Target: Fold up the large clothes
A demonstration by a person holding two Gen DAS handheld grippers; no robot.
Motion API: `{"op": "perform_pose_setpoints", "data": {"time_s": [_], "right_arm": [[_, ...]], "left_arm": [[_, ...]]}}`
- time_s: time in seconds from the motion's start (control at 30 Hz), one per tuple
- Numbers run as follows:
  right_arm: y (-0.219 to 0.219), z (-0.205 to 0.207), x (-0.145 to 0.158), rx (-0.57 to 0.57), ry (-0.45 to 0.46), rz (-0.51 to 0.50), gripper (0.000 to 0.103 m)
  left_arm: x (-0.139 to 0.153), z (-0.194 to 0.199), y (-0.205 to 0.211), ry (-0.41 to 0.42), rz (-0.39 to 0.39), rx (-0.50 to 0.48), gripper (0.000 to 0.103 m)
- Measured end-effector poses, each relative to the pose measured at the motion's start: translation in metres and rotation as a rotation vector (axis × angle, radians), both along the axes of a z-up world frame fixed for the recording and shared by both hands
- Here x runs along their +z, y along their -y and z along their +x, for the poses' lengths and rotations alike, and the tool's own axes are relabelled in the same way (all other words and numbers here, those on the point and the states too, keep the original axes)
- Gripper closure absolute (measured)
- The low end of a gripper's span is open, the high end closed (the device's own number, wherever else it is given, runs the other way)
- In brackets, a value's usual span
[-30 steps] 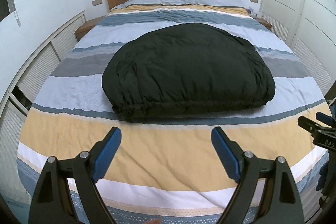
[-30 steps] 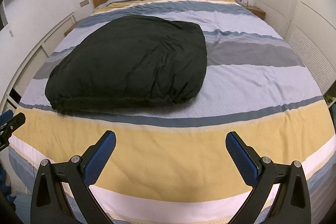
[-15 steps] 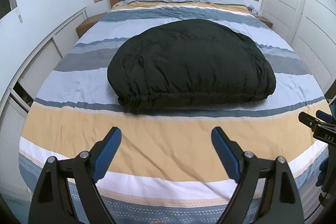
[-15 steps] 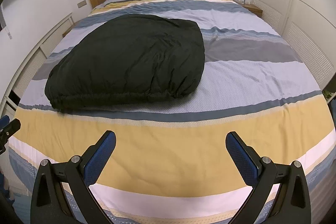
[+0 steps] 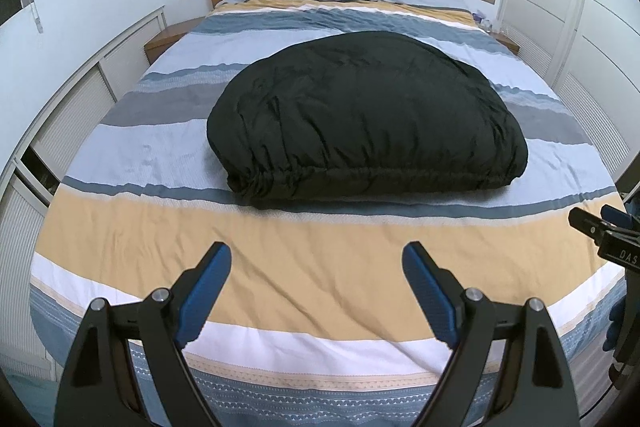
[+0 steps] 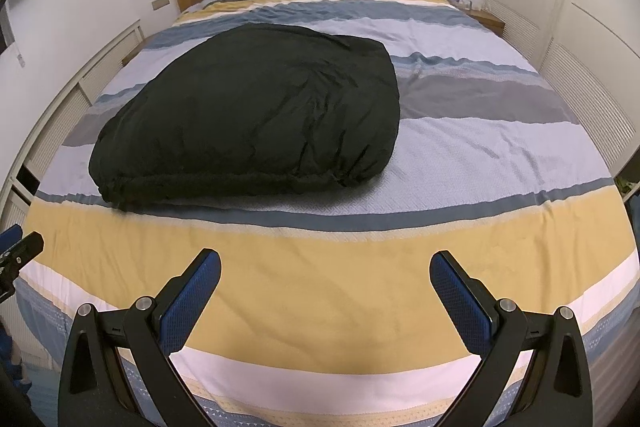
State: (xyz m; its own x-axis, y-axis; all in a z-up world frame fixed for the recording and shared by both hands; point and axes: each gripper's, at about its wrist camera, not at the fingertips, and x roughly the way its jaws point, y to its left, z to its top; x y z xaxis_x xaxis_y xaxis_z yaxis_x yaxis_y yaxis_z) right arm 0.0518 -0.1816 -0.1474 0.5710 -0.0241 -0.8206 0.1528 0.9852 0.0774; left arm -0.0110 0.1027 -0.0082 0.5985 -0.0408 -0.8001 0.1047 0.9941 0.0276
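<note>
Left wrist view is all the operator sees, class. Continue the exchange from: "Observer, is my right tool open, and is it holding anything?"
Observer: The right tool is wide open, and nothing lies between its blue pads.
Operator: Where is it relative to the black garment?
Observer: It is short of the black garment. Its tips point over the duvet's yellow stripe, and the gathered hem lies beyond them.

White letters "DAS" show on the right claw (image 5: 618, 241) body, cut off by the frame edge
</note>
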Motion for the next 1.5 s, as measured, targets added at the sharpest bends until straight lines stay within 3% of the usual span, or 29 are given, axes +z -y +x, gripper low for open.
{"op": "perform_pose_setpoints", "data": {"time_s": [1.5], "right_arm": [[0.009, 0.009, -0.017, -0.001, -0.047, -0.011, 0.001]], "left_arm": [[-0.022, 0.015, 0.01, -0.064, -0.009, 0.005, 0.015]]}}
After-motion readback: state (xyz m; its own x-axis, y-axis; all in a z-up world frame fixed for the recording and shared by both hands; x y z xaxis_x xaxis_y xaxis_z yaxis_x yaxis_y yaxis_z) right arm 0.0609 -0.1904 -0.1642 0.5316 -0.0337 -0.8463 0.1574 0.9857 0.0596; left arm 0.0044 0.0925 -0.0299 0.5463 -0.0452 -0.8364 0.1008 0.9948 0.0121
